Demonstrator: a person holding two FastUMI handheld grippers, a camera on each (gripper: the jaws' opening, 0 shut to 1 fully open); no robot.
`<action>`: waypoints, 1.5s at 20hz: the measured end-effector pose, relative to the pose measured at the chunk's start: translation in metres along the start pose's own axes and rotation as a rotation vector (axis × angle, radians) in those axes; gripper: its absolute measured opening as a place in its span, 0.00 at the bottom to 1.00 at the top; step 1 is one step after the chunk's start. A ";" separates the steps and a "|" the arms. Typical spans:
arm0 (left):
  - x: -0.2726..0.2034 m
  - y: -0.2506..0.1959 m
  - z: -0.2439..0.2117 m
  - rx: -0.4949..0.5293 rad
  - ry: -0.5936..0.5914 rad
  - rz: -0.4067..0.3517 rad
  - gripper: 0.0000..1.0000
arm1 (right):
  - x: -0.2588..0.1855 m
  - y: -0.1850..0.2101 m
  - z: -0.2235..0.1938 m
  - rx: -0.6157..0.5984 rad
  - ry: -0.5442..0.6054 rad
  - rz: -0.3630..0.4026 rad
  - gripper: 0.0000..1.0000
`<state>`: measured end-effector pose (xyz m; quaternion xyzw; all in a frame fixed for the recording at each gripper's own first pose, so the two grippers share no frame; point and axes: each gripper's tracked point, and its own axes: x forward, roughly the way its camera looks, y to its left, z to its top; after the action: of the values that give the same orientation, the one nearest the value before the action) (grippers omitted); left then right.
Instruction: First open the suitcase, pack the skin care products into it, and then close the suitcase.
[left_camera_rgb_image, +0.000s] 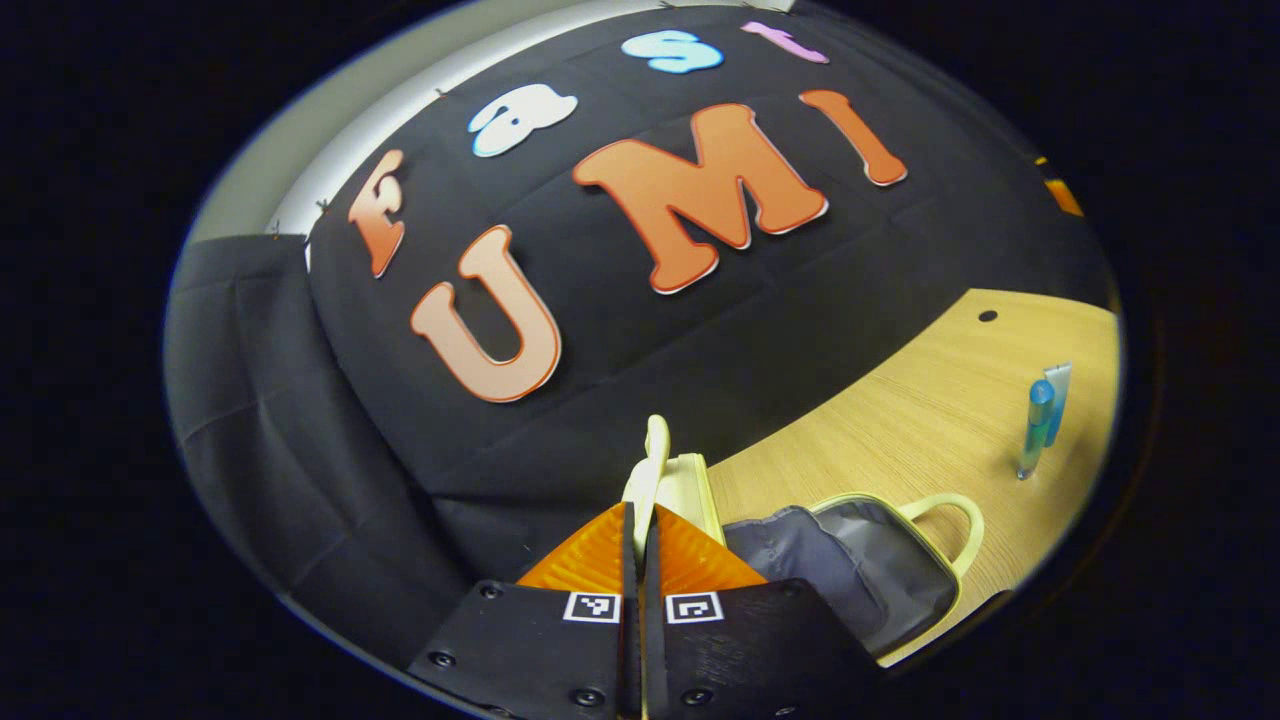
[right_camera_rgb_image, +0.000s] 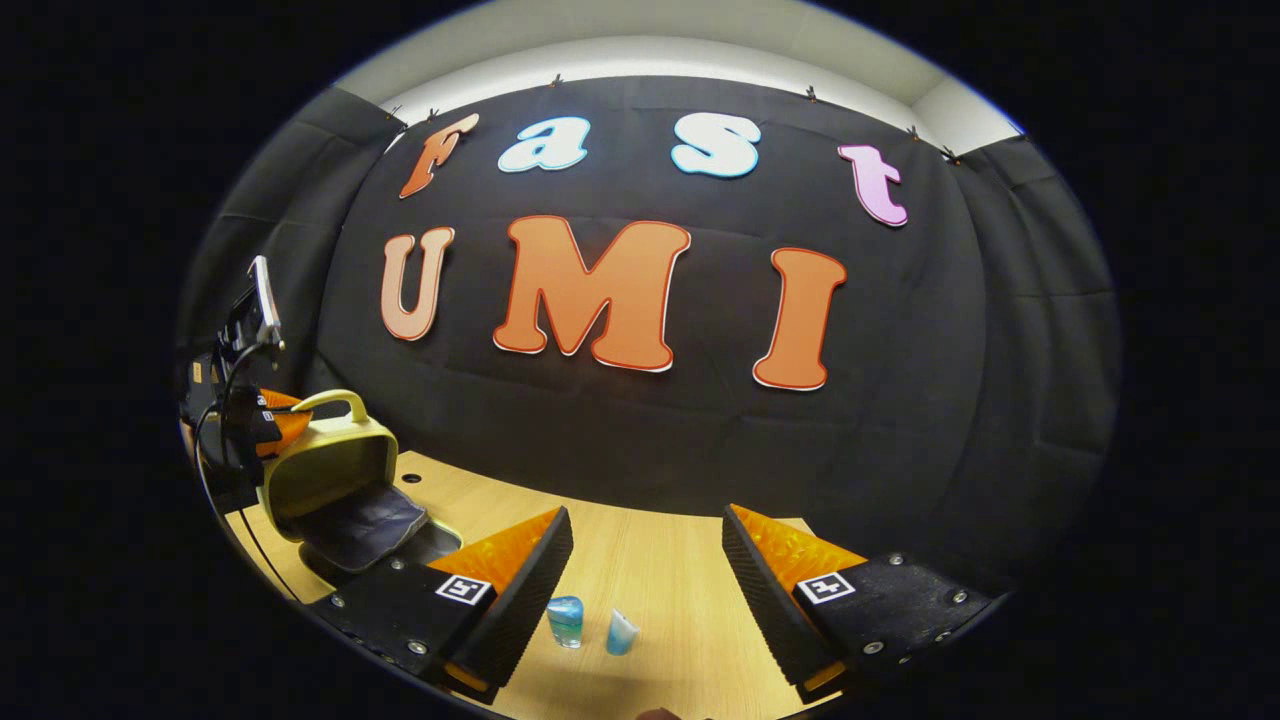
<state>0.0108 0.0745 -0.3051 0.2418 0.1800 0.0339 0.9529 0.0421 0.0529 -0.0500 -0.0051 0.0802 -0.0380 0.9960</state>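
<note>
Yellow suitcase lid (left_camera_rgb_image: 655, 470) pinched between left fingers (left_camera_rgb_image: 600, 550); right fingers (right_camera_rgb_image: 520, 580) wide apart above bottles (right_camera_rgb_image: 566, 620).

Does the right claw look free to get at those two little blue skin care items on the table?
Probably yes. The right claw is open above the blue bottle and the small tube, which stand on the bare table between its fingers. The suitcase sits off to the side.

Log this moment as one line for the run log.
left gripper: shut on lid | suitcase: open, lid raised | right gripper: open above bottle and tube | products: on table, unpacked
</note>
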 end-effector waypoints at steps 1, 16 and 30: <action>0.000 0.004 0.000 -0.029 0.000 0.013 0.02 | 0.001 0.006 0.000 -0.002 0.003 0.002 0.95; 0.007 0.023 -0.040 -0.229 0.170 0.105 0.02 | 0.010 0.093 -0.006 0.071 0.101 0.011 0.95; 0.003 0.028 -0.015 -0.231 0.150 0.174 0.27 | 0.003 0.089 -0.016 0.054 0.140 -0.039 0.95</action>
<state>0.0092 0.1065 -0.3050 0.1420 0.2241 0.1548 0.9517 0.0491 0.1412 -0.0674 0.0231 0.1484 -0.0597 0.9869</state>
